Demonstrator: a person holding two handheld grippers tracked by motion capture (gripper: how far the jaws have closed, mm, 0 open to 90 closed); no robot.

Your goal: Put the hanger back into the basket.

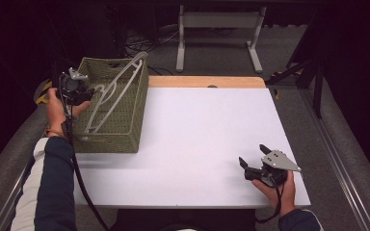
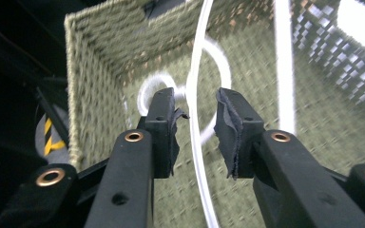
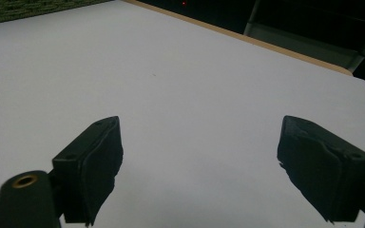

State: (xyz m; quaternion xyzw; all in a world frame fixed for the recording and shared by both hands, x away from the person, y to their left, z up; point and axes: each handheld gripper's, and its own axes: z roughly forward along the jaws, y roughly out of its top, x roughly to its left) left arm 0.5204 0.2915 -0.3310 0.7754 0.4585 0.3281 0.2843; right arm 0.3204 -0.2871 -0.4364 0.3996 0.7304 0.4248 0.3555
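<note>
High view: a white table (image 1: 197, 139) carries a green woven basket (image 1: 120, 130) at its left edge. A white hanger (image 1: 118, 91) lies slanted in the basket, its upper end resting on the far rim and its lower bar down inside near the front wall. The left hand (image 1: 58, 108) reaches in from the bottom left, its sleeved forearm running up along the table's left edge, and holds the left gripper (image 1: 84, 92) at the basket's left rim, pointing rightward toward the hanger's hook.

Left gripper view: the jaws stand apart, one on each side of a thin white hanger wire (image 2: 195, 114); neither pad visibly touches it. The basket's interior lies beyond.

The right hand (image 1: 279, 187) rests at the table's near right corner, holding the right gripper (image 1: 251, 161) low over the bare surface and pointing left. Right gripper view: its jaws are spread wide, with nothing between them.
</note>
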